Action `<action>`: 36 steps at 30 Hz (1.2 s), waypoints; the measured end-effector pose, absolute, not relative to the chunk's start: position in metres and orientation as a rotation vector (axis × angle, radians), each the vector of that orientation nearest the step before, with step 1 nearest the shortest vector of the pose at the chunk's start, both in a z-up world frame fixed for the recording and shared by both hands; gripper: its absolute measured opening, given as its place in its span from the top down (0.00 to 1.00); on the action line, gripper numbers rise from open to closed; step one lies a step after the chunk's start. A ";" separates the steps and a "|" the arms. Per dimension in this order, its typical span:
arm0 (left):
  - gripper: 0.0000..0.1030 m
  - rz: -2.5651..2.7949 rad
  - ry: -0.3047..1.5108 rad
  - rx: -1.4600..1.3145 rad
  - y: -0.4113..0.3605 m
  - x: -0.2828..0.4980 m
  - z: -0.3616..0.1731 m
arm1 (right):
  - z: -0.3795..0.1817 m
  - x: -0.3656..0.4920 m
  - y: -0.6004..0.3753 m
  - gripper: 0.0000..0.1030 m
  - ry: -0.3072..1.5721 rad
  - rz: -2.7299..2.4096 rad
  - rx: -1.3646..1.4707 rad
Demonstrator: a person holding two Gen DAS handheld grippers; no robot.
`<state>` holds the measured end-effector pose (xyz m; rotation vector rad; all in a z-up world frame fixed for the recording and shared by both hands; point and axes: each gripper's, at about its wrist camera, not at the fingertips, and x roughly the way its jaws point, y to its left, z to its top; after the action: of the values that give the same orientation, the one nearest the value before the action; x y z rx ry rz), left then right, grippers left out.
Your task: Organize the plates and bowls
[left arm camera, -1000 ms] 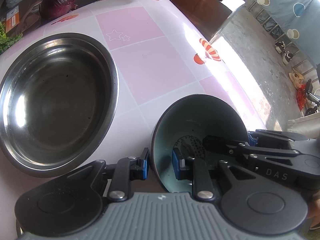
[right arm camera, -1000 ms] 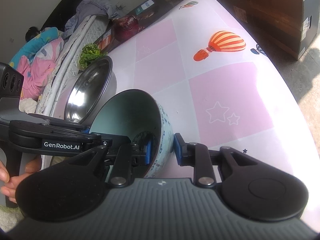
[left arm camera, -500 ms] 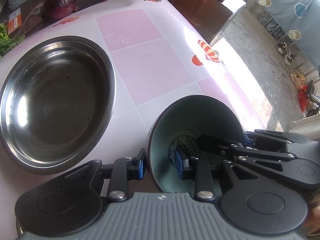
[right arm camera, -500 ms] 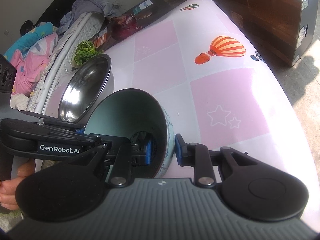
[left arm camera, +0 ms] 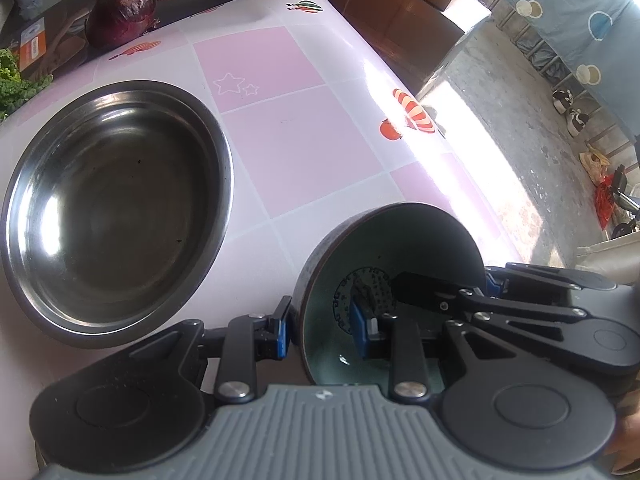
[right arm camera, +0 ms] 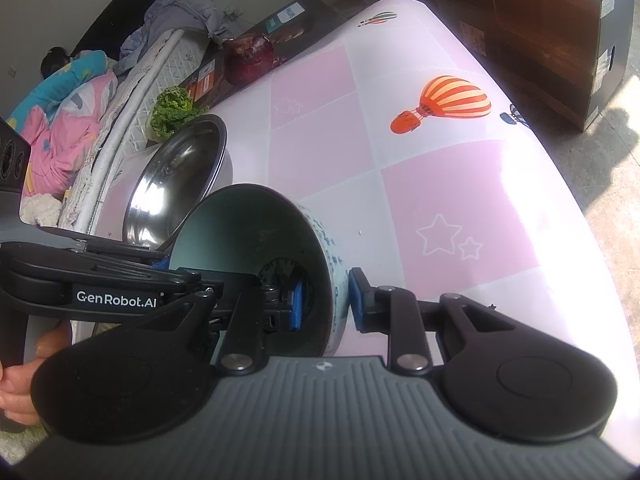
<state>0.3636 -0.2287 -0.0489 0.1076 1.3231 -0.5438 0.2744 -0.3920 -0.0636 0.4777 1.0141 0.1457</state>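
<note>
The teal ceramic bowl (right arm camera: 256,248) hangs tipped on its side above the desk (right arm camera: 460,184), mouth facing the steel bowl (left arm camera: 112,208) just beside it. The right tongs (right arm camera: 324,300) pinch its wall; the left tongs (left arm camera: 320,326), just opening, straddle the opposite rim loosely.

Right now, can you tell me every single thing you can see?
ceramic bowl: one, pale green inside, blue-patterned outside, tilted at the table's near end
steel bowl: one, silver, on the table beside the ceramic bowl
round vegetable: one, dark red, far end, on a dark box
leafy greens: one bunch, green, behind the steel bowl
table: one, pink and white squares, balloon pictures
cardboard boxes: at least two, brown, beyond the table
left gripper: black, blue pads, jaws have just been opening, bowl rim between, not pressed
right gripper: black, blue pads, shut on the ceramic bowl's wall
hand: one, holding the left gripper
</note>
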 end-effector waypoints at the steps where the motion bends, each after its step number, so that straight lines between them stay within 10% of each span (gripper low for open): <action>1: 0.71 -0.544 1.322 0.107 -0.229 0.363 -0.048 | -0.062 0.274 -0.392 0.78 1.012 0.145 0.477; 36: 0.71 -0.529 1.233 -0.013 -0.173 0.360 0.007 | 0.004 0.284 -0.354 0.78 0.911 0.188 0.408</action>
<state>0.3602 -0.1733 0.0074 -0.0133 1.2330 -0.5292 0.2837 -0.3538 0.0042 0.4083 0.9107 0.1878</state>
